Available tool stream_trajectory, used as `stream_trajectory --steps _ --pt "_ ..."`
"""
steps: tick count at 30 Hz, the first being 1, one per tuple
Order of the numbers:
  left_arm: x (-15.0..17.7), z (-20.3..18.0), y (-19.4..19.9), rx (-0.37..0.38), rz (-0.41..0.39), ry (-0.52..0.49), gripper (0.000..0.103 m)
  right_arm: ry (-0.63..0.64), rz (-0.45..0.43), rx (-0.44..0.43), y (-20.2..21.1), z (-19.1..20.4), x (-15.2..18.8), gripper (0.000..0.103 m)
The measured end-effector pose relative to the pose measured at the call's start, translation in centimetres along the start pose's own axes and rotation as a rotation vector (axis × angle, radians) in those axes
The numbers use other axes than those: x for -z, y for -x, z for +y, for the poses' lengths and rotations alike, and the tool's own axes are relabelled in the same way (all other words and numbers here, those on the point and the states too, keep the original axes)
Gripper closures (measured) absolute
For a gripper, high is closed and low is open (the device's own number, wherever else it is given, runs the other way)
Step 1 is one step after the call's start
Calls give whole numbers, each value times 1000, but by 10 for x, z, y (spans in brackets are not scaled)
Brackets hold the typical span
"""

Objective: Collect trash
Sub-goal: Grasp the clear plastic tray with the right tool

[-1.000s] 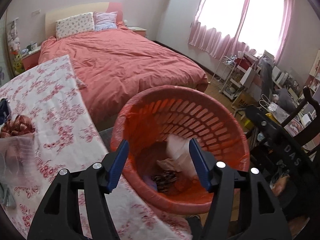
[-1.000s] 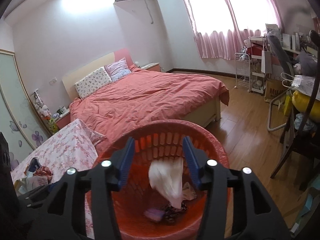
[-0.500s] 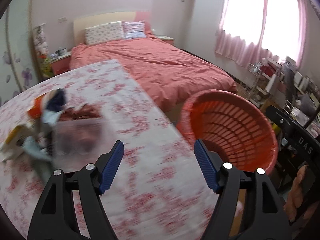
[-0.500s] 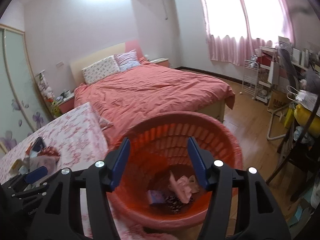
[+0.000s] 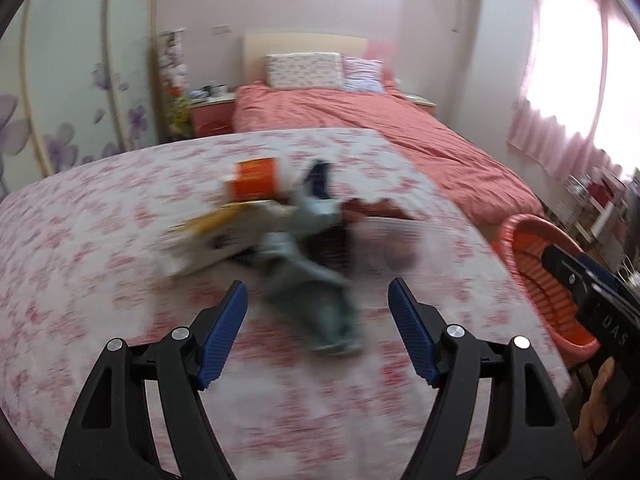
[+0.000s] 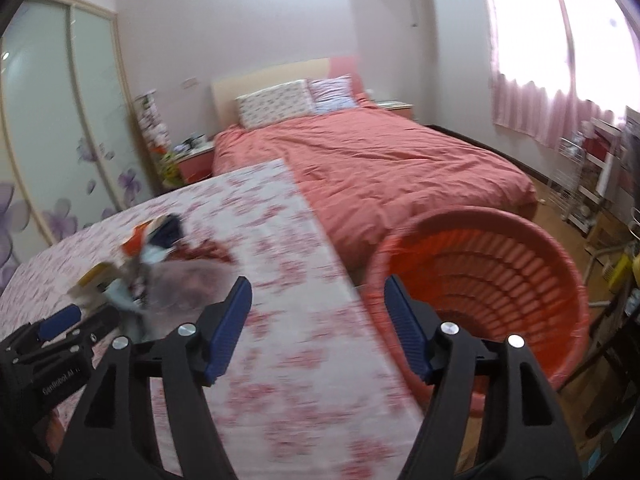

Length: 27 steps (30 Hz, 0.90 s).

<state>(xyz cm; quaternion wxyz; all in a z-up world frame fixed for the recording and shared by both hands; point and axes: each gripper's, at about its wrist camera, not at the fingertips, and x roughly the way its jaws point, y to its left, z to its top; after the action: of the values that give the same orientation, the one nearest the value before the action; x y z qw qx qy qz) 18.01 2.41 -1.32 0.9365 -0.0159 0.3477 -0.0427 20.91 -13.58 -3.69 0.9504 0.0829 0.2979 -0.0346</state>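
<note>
A blurred pile of trash (image 5: 280, 232) lies on the floral tablecloth (image 5: 80, 240): an orange box (image 5: 254, 178), pale wrappers, a grey-green crumpled piece (image 5: 320, 312) and a clear bag. My left gripper (image 5: 318, 316) is open and empty, just in front of the pile. My right gripper (image 6: 316, 312) is open and empty, over the table edge beside the red basket (image 6: 500, 280). The pile also shows in the right wrist view (image 6: 160, 260), with the left gripper (image 6: 60, 324) near it. The basket (image 5: 536, 264) sits off the table's right edge.
A bed with a pink cover (image 6: 380, 168) stands behind the table. A wardrobe with flower decals (image 6: 60, 140) is at the left. A nightstand (image 5: 210, 114) stands by the bed. Shelves and clutter (image 6: 592, 176) line the right under a curtained window.
Both grippers swung left, away from the basket toward the table. The white piece that hung over the basket a second ago dropped in. The left gripper now faces the trash pile.
</note>
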Motion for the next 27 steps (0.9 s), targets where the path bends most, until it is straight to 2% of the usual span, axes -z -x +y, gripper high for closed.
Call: stream_trajectory --steps 6,14,22,24,25,27 --pt "6 48 3 -55 10 79 31 33 52 -59 -18 50 7 20" --pt "12 88 8 -80 16 136 31 52 115 -35 -51 96 5 10" --pt "16 101 4 -76 34 168 31 71 204 31 -83 107 8 10" --pt "17 101 2 -71 40 171 31 57 222 23 -87 105 9 15" --pt "18 101 2 -69 42 170 31 47 234 17 -89 103 10 20" --pt "19 98 0 -65 48 169 31 40 237 7 -90 100 10 22"
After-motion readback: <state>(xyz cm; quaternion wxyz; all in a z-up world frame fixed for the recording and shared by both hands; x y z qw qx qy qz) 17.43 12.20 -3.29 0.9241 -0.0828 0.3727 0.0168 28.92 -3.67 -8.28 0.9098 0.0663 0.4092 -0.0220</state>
